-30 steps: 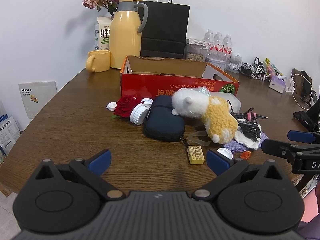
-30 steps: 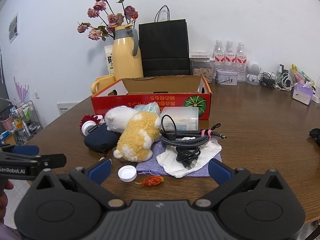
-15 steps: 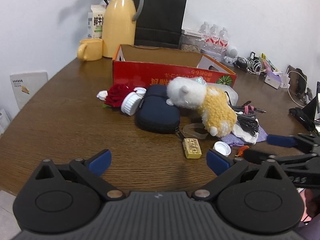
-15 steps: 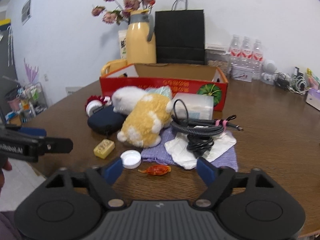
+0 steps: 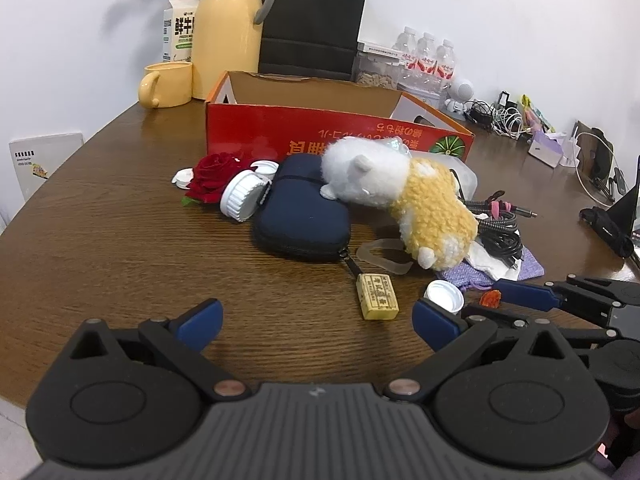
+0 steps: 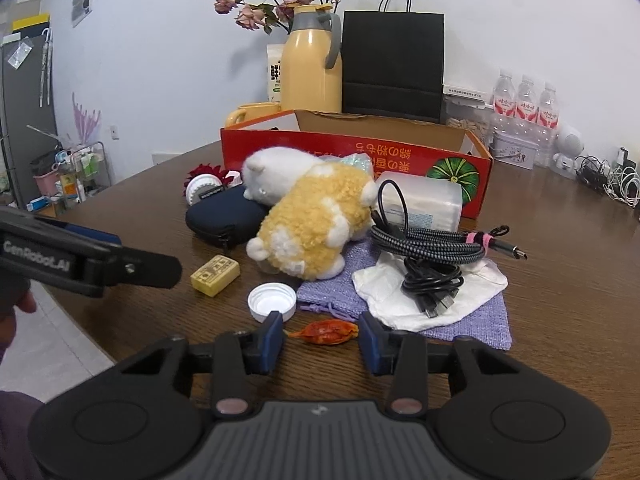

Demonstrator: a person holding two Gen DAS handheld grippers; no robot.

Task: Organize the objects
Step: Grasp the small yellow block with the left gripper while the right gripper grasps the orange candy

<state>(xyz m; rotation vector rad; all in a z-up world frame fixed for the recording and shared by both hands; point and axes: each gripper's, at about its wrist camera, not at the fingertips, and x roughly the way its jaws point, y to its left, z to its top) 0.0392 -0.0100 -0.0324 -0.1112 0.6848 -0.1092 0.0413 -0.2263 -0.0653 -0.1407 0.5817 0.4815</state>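
A small orange-red dried thing (image 6: pixel 326 331) lies on the table between the fingers of my right gripper (image 6: pixel 320 338), which has narrowed around it but shows gaps on both sides. It also shows in the left wrist view (image 5: pixel 490 299). My left gripper (image 5: pixel 316 318) is open and empty, low over the table before a yellow block (image 5: pixel 377 296) and a white cap (image 5: pixel 444 295). A white-and-yellow plush (image 6: pixel 308 216), a navy pouch (image 5: pixel 300 220), coiled cables (image 6: pixel 432 256) on a white cloth and purple bag (image 6: pixel 472 320) lie before the open red box (image 5: pixel 328 136).
A red rose (image 5: pixel 212 176) and white jar lids (image 5: pixel 240 200) lie left of the pouch. A yellow thermos (image 5: pixel 228 28), mug (image 5: pixel 166 84), black paper bag (image 6: pixel 392 64) and water bottles (image 6: pixel 524 104) stand behind the box. The table edge runs close below both grippers.
Both grippers moved forward and lower toward the clutter. My right gripper's fingers closed in from wide open to either side of the orange-red thing.
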